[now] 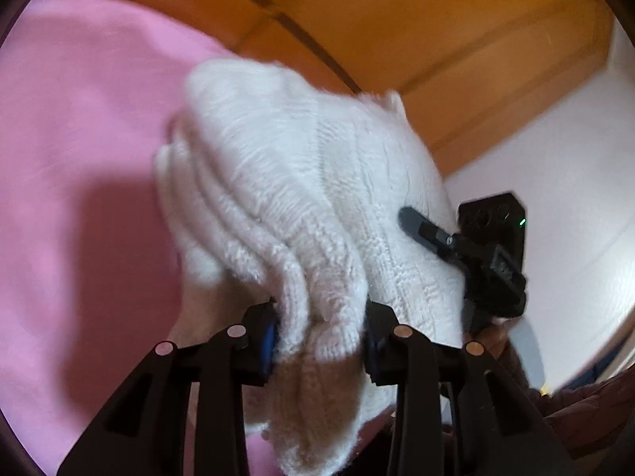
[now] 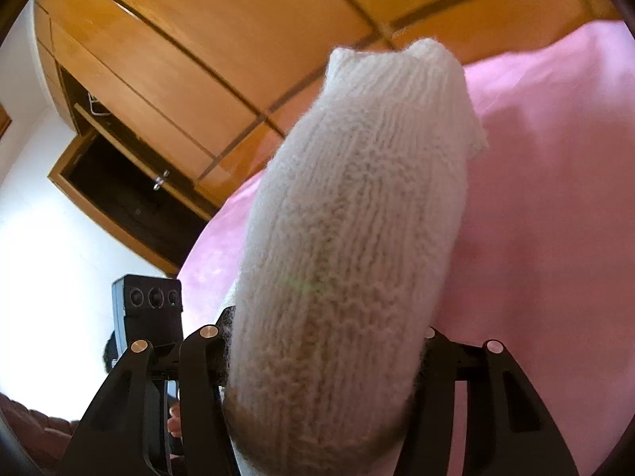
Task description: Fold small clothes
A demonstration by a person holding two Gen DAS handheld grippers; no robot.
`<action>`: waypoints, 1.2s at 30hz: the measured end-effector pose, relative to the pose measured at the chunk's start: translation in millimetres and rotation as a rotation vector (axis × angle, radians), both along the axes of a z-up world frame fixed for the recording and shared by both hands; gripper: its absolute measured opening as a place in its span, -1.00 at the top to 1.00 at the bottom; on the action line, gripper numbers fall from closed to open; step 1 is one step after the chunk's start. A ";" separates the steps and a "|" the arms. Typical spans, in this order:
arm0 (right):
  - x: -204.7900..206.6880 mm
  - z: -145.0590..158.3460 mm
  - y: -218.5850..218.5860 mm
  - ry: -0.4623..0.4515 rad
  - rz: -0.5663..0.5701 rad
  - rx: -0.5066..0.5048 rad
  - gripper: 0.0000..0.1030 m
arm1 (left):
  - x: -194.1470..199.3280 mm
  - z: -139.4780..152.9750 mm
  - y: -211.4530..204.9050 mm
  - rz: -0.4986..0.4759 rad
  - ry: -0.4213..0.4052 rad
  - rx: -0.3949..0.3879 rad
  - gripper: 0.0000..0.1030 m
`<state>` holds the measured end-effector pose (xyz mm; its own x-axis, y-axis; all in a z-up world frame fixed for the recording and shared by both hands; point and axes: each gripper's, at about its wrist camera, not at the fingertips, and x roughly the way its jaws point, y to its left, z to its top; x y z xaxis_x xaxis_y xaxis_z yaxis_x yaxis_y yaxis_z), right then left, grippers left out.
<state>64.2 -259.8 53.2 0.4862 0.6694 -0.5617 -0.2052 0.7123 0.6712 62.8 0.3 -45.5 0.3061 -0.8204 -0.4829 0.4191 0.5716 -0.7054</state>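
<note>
We hold a white knitted garment (image 1: 301,198), thick and fuzzy with ribbed rows, bunched into soft rounded folds above a smooth pink cloth (image 1: 79,158). Our left gripper (image 1: 321,341) pinches a fold of the knit between its blue-padded jaws. In the right wrist view the same wool rises as a tall rounded roll, and our right gripper (image 2: 325,361) clamps its base from both sides. Glossy wooden panels (image 2: 198,39) stand behind.

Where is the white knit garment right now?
The white knit garment is lifted above the pink sheet, pinched in both the left tool and the right tool, filling both wrist views' centres.
</note>
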 end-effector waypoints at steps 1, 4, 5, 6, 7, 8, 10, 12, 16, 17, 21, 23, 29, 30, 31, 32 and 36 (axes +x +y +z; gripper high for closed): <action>-3.8 3.8 -8.6 -0.012 -0.017 -0.012 0.01 | 3.2 1.9 -15.0 -0.023 -0.005 0.009 0.37; -18.1 16.5 -57.3 -0.034 -0.124 -0.061 0.02 | 19.7 4.6 -63.8 -0.094 -0.003 0.013 0.37; -21.1 18.2 -71.2 -0.035 -0.154 -0.071 0.03 | 24.7 6.2 -79.6 -0.115 -0.002 0.014 0.38; -25.4 19.9 -89.3 -0.035 -0.193 -0.085 0.03 | 32.6 9.7 -102.4 -0.140 -0.009 0.030 0.38; -29.1 20.9 -108.0 -0.032 -0.235 -0.094 0.03 | 40.1 13.2 -121.0 -0.156 -0.016 0.048 0.38; -31.4 21.7 -121.2 -0.031 -0.266 -0.101 0.03 | 46.6 18.6 -147.1 -0.182 -0.030 0.075 0.38; -37.3 24.2 -155.5 -0.031 -0.346 -0.122 0.03 | 55.9 25.3 -184.7 -0.221 -0.060 0.125 0.38; -41.5 23.3 -182.2 -0.028 -0.399 -0.135 0.03 | 63.2 25.7 -223.6 -0.261 -0.074 0.187 0.37; -45.4 2.6 -222.1 0.045 -0.492 -0.243 0.02 | 74.8 -1.4 -285.8 -0.284 -0.063 0.386 0.34; -46.5 -3.8 -227.0 0.065 -0.502 -0.274 0.01 | 75.5 -8.8 -295.0 -0.283 -0.066 0.418 0.22; -54.6 -37.6 -249.0 0.136 -0.545 -0.290 -0.28 | 77.4 -19.3 -302.0 -0.271 -0.092 0.458 0.01; -60.8 -37.7 -250.7 0.137 -0.584 -0.279 -0.46 | 75.7 -20.9 -300.8 -0.261 -0.121 0.485 -0.15; -88.8 10.8 -225.2 0.036 -0.651 -0.487 -0.44 | 63.4 -1.1 -292.7 -0.186 -0.192 0.499 -0.19; -94.6 22.1 -221.8 0.003 -0.652 -0.511 -0.32 | 59.8 2.9 -290.6 -0.172 -0.205 0.507 -0.20; -101.9 31.0 -214.3 -0.027 -0.654 -0.526 -0.26 | 57.7 4.9 -290.5 -0.158 -0.216 0.521 -0.22; -105.0 36.3 -207.0 -0.039 -0.648 -0.534 -0.11 | 56.6 3.1 -291.5 -0.144 -0.224 0.544 -0.23; -110.6 30.7 -175.7 -0.021 -0.560 -0.618 0.20 | 51.5 -9.1 -291.8 -0.107 -0.222 0.584 -0.31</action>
